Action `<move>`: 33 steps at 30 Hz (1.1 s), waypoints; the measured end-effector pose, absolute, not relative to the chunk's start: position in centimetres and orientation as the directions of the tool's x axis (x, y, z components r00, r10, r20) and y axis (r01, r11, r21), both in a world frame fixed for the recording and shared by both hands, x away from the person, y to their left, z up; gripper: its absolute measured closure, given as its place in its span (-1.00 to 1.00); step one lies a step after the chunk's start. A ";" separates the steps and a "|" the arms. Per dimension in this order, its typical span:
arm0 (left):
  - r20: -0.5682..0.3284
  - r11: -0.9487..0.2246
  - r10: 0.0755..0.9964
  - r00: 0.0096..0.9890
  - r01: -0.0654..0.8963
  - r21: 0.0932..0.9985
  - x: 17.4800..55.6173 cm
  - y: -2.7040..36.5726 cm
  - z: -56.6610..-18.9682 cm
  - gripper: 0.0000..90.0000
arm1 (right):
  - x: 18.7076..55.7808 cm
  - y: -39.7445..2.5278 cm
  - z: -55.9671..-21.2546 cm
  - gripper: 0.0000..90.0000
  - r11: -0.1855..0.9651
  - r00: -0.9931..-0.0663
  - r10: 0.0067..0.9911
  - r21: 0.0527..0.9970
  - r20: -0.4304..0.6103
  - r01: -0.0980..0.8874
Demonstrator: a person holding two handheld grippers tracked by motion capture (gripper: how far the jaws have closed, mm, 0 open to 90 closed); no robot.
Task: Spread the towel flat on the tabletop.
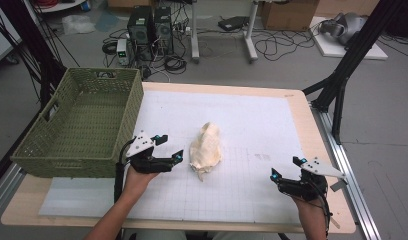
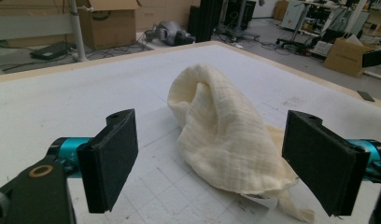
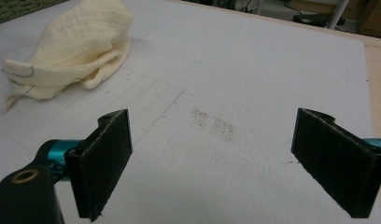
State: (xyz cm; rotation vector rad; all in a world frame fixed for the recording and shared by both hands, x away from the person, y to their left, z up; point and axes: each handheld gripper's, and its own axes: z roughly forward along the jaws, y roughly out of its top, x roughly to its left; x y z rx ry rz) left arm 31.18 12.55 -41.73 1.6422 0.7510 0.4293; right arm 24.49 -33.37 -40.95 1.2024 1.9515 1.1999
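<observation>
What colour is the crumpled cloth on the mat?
Cream, pale yellow cloth with a fine crinkled weave; the left gripper view shows it best.

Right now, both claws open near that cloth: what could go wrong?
1. The crumpled cream cloth is a loose heap, so the left claw may pinch only one layer and drag the rest.
2. The green wicker basket sits just beside the left claw; a swing could knock it.
</observation>
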 end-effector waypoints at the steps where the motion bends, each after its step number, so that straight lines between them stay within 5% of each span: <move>1: -0.123 -0.077 0.678 0.724 0.236 0.969 31.2 12.6 -41.7 -0.59 | 24.5 -33.3 -41.0 -0.74 0.201 -0.451 0.892 0.892 0.005 0.406; 33: -0.121 -0.071 0.736 0.666 0.255 0.964 31.3 14.3 -41.8 -0.59 | 25.0 -31.3 -41.3 -0.75 0.253 -0.542 0.840 0.893 -0.011 0.373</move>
